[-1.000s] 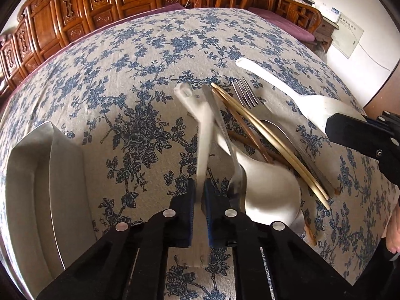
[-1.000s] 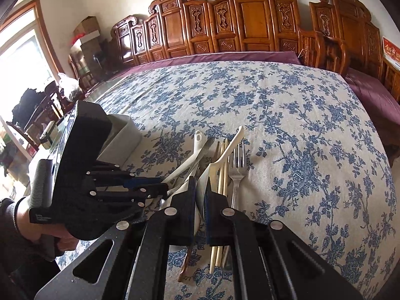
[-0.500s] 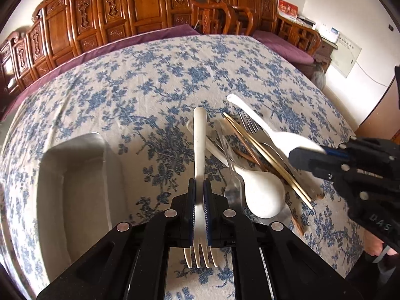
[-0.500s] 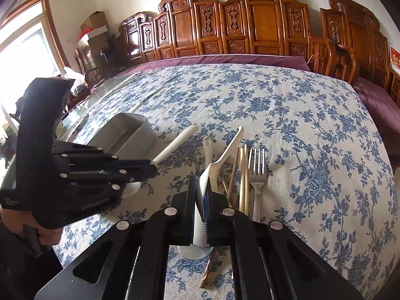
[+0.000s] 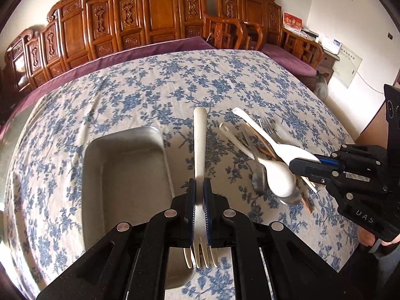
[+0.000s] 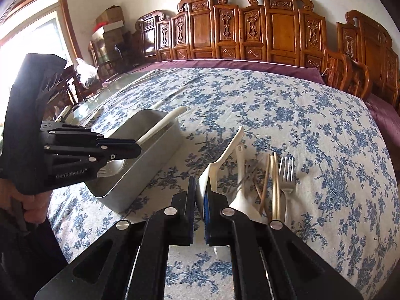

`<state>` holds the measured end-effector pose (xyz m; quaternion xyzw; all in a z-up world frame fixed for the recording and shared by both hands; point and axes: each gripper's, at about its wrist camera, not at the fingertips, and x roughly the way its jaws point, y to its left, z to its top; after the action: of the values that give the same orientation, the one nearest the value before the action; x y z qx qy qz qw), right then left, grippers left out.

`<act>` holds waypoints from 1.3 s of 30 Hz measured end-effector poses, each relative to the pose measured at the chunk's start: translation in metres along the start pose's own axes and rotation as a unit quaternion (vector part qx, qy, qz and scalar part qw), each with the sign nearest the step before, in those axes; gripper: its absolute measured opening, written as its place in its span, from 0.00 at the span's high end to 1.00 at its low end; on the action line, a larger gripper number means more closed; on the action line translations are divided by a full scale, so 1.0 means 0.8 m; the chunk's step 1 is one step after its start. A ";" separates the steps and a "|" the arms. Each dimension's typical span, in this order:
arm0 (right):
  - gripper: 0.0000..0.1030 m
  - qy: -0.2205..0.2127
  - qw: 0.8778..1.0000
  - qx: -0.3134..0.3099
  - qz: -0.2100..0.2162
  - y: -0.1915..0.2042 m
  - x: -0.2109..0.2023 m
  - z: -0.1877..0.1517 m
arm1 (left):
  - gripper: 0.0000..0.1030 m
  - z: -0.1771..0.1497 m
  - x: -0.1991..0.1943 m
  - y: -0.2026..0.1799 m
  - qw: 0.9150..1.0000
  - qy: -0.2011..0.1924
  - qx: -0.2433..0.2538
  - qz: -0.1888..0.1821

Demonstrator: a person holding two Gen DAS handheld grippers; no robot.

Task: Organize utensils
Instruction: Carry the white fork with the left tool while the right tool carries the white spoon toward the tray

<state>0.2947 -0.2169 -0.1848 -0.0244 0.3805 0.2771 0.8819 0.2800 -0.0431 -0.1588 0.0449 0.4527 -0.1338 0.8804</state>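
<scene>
The left gripper (image 5: 199, 195) is clamped on a white plastic fork (image 5: 199, 150) held above the metal tray (image 5: 125, 135). The right gripper (image 6: 199, 195) is clamped on a white spoon (image 6: 220, 160) above the remaining utensils on the table (image 6: 312, 125).

Background: floral tablecloth, carved furniture
Blue-flowered tablecloth (image 5: 155, 95) over purple underlay (image 6: 250, 63); carved wooden chairs (image 6: 275, 35) behind; cardboard boxes (image 6: 110, 17) by window (image 6: 30, 37).

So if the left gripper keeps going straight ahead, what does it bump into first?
Probably the flowered tablecloth, beyond the metal tray. The left gripper, holding the white fork, points past the tray's corner; depth is unclear.
</scene>
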 end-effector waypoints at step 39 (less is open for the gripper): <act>0.93 -0.013 0.997 -0.061 0.037 0.131 0.038 0.037 | 0.73 -0.030 -0.007 0.151 0.993 -0.011 -0.106 0.055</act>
<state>0.2779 -0.1069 -0.1668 -0.0602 0.3523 0.3326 0.8727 0.2916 0.0783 -0.1731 -0.0253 0.4519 -0.0373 0.8909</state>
